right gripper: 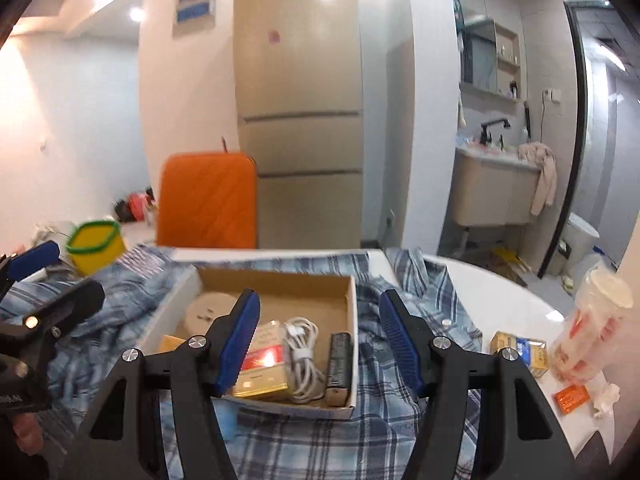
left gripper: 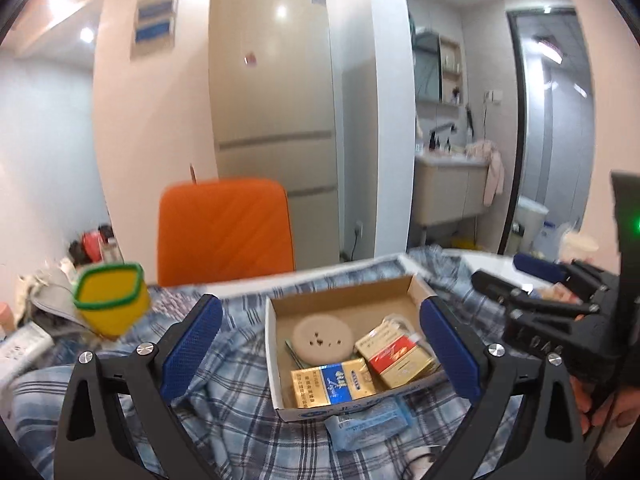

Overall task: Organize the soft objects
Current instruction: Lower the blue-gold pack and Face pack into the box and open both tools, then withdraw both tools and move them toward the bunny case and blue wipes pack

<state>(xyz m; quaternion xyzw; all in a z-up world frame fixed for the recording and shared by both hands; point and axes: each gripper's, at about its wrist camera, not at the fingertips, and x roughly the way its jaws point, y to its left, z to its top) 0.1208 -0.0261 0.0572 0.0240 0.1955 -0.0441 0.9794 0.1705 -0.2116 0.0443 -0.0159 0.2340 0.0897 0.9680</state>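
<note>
We take the cardboard box (left gripper: 352, 344) as landmark. The plaid shirt (left gripper: 224, 400) lies crumpled beneath and around it on the white table (right gripper: 512, 292), spreading widest to the box's left and front. The left gripper (left gripper: 320, 344) hovers in front of the box, jaws wide apart, empty. The right gripper (right gripper: 320, 340) hovers likewise, open, empty. We judge the left gripper nearer the free cloth.
</note>
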